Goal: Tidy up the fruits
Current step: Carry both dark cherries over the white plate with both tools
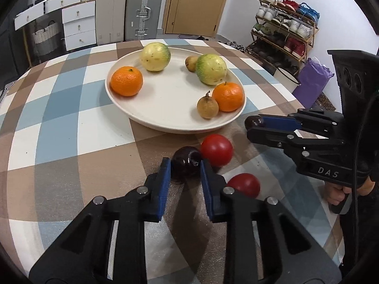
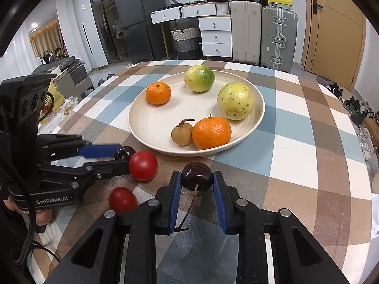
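Cherries sit clamped in both grippers, left gripper (image 1: 185,165) and right gripper (image 2: 197,182), just before the plate (image 1: 165,120). Two red tomatoes (image 1: 217,150) lie beside them on the checked table (image 1: 59,118).

two oranges (image 1: 127,81), two cherries (image 1: 186,165)

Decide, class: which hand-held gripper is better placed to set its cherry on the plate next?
Right, by a small margin. The right hand-held gripper holds its dark cherry just before the plate rim. The left hand-held gripper grips its cherry behind a red tomato.
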A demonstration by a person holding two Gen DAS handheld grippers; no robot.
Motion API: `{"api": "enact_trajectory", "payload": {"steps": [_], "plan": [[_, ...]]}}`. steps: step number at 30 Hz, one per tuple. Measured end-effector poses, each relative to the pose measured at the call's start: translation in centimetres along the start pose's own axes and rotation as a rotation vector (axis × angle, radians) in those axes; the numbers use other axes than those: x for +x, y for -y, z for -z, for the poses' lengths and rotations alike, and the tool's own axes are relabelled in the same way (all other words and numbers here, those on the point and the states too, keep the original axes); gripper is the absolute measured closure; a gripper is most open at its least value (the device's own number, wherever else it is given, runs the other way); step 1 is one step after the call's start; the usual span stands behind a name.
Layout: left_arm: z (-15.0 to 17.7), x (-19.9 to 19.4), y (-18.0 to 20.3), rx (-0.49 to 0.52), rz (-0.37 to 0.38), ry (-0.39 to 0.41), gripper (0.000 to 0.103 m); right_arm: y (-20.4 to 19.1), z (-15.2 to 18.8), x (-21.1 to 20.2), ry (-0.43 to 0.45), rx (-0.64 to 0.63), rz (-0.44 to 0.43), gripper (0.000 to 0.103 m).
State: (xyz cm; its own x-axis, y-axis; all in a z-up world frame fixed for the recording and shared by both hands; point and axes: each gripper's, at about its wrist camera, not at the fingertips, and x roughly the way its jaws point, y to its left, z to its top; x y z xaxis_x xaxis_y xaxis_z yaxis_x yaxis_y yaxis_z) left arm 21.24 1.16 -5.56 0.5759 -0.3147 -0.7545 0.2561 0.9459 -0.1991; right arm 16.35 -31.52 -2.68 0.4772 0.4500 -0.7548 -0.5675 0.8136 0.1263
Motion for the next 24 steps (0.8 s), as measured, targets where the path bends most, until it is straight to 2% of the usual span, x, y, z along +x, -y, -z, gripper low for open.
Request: {"api": "enact_trajectory", "payload": {"steps": [11, 24], "plan": [[0.1, -1.5, -0.2, -0.018, -0.012, 0.056, 0.080, 0.0, 0.1, -0.4, 0.016, 0.002, -0.011, 0.075], [-0.5, -4.3, -0.9, -0.050, -0.042, 0.156, 0.080, -0.2, -0.7, -2.4, 0.124, 0.009, -0.058, 0.075]]}}
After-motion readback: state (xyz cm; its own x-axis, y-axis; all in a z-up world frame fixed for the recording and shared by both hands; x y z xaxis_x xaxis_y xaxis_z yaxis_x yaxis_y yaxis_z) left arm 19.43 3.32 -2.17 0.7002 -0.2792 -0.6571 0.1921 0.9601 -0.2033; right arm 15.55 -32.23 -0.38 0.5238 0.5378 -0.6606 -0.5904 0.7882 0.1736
